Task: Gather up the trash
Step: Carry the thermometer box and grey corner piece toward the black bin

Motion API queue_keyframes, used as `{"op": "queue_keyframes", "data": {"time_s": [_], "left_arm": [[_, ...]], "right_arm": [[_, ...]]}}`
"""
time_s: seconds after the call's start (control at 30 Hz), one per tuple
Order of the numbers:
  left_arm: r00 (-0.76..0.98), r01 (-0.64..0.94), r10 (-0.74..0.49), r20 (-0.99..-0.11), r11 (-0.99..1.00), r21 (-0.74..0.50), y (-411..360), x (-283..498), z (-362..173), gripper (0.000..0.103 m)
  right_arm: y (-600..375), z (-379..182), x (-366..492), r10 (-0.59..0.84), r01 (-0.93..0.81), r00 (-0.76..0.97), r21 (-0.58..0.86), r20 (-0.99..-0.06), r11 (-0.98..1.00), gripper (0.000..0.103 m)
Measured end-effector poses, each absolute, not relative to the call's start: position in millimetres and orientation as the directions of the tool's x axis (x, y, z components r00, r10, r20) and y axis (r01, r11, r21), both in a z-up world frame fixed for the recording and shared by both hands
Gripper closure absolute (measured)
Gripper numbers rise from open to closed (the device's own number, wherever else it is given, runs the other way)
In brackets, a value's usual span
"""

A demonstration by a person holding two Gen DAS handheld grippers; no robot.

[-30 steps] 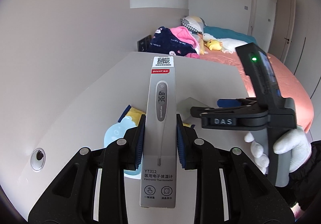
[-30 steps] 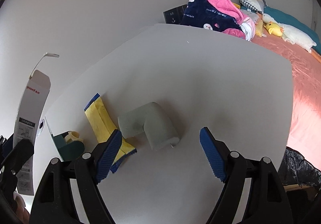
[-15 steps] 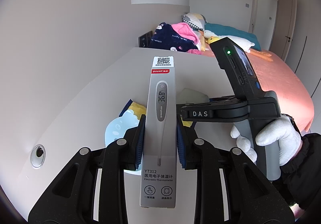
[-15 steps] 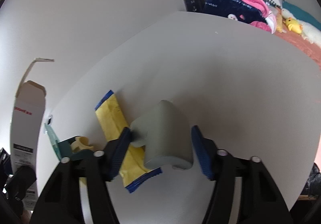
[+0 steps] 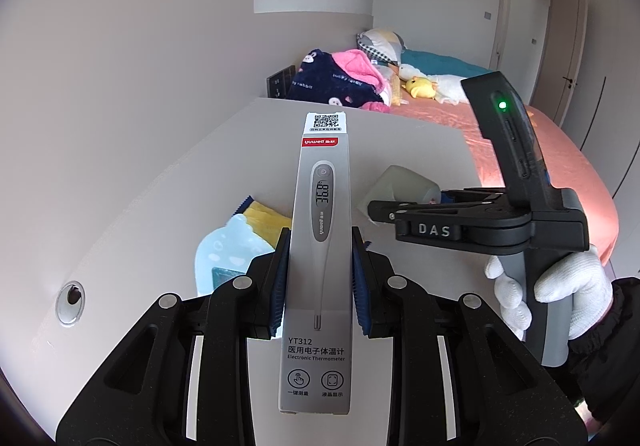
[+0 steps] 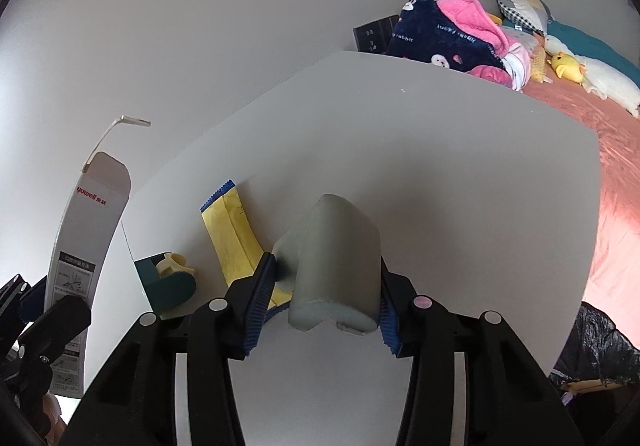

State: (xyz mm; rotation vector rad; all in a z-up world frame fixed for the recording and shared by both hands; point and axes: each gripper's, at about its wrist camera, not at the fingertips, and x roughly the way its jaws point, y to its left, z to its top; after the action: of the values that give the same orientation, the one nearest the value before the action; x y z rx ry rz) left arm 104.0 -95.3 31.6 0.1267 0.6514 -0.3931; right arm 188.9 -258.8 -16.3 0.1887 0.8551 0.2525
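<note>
My left gripper (image 5: 319,278) is shut on a grey thermometer box (image 5: 320,230), held upright above the white table (image 5: 404,142); the box also shows at the left of the right wrist view (image 6: 86,250). My right gripper (image 6: 325,302) is closed around a grey L-shaped foam piece (image 6: 340,258) on the table, its blue pads against both sides. In the left wrist view the right gripper (image 5: 384,208) is at the right with the foam piece (image 5: 404,182) between its fingers. A yellow wrapper (image 6: 234,242) with blue ends lies beside the foam.
A dark green pack with a cream roll (image 6: 170,278) sits left of the wrapper. A light blue pack (image 5: 230,250) lies under my left fingers. A cable hole (image 5: 70,296) is in the table. A bed with clothes (image 6: 452,34) lies beyond. A black trash bag (image 6: 600,350) hangs off the table's right edge.
My right gripper moved forward over the foam piece and closed on it. The left gripper kept hold of the thermometer box.
</note>
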Motion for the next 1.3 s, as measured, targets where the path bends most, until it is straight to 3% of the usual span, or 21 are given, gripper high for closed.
{"op": "queue_keyframes", "data": {"time_s": [1.3], "left_arm": [[0.629,0.565,-0.495,-0.600,0.821,-0.086,-183,27,28,0.076]], "right_arm": [[-358,9,36,0.180,-0.015,0.722,0.244,-0.668,0.970,0.054]]}}
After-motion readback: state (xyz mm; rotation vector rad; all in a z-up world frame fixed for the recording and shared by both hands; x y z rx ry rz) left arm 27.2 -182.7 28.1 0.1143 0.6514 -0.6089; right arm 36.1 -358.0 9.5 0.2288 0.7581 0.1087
